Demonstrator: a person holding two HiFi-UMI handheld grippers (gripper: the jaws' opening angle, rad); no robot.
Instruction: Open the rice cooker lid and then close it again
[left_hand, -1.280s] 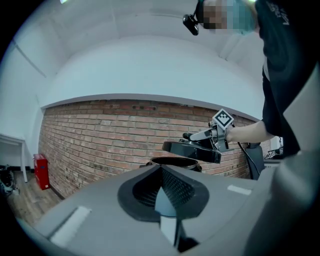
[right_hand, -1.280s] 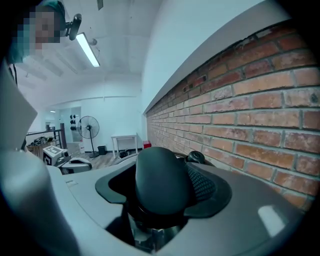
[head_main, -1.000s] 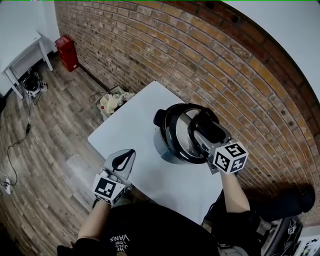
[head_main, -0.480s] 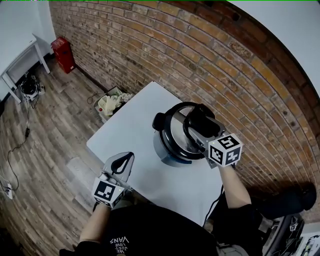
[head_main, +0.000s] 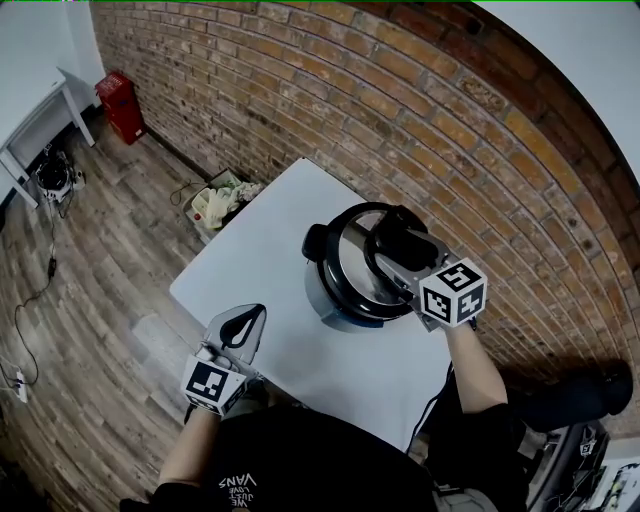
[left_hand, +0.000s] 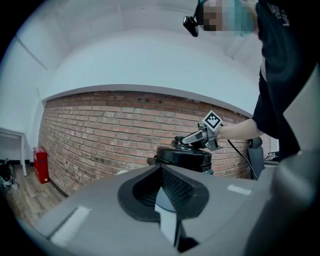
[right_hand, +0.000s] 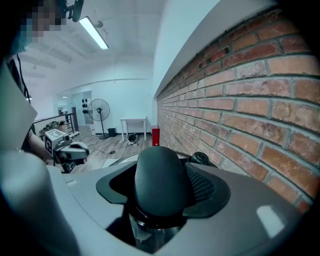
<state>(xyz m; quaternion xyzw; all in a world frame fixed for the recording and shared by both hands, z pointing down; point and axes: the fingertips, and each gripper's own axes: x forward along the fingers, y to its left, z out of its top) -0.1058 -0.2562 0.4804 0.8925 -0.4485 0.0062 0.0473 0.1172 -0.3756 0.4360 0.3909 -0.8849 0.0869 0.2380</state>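
A black and steel rice cooker (head_main: 340, 285) stands on the white table (head_main: 260, 240), lid down. My right gripper (head_main: 392, 243) reaches over the lid from the near right. In the right gripper view the lid's black knob (right_hand: 159, 175) fills the gap between the jaws, and the meshed pad (right_hand: 201, 184) presses its side. My left gripper (head_main: 244, 322) rests shut and bare at the table's near left edge, well apart from the cooker. In the left gripper view the cooker (left_hand: 186, 158) shows beyond the closed jaws, with the right gripper (left_hand: 192, 139) on top of it.
A brick wall (head_main: 420, 110) runs close behind the table. On the floor to the left lie a pile of clutter (head_main: 215, 205), a red box (head_main: 118, 105) and a white desk (head_main: 30, 125). A dark chair (head_main: 580, 400) sits at the near right.
My right gripper has sunk a little and settled over the lid knob. The left gripper has stayed where it was, shut.
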